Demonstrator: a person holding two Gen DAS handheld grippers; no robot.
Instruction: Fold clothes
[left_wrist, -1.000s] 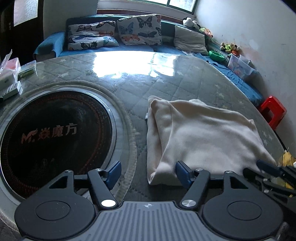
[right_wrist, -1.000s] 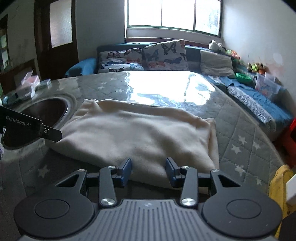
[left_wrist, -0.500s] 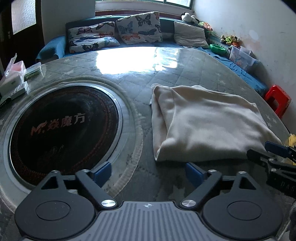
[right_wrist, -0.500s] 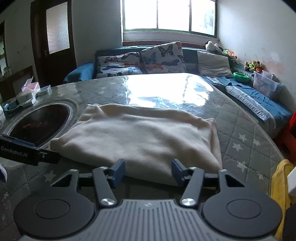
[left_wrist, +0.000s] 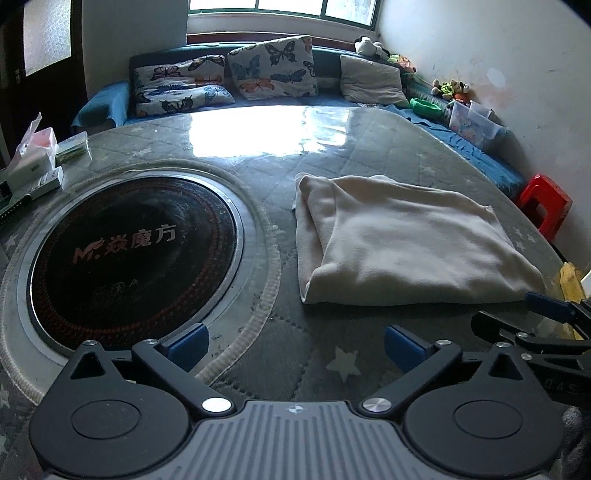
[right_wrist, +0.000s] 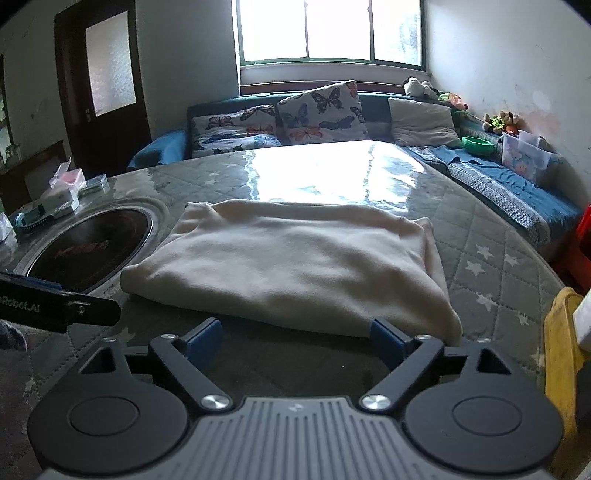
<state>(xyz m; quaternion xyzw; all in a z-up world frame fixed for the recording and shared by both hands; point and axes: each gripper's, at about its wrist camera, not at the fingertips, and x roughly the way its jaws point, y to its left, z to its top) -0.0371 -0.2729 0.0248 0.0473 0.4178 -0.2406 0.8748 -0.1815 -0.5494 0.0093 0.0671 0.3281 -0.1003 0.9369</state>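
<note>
Now the cream garment (left_wrist: 402, 236) lies folded into a thick rectangle on the round quilted table (left_wrist: 332, 155), to the right of the dark round hob (left_wrist: 133, 254) set in the tabletop. Near its front edge, the left gripper (left_wrist: 295, 347) has its blue-tipped jaws spread wide and holding nothing. Just short of the fabric's near right corner, the right gripper (right_wrist: 295, 338) is likewise spread and clear of the cloth.
</note>
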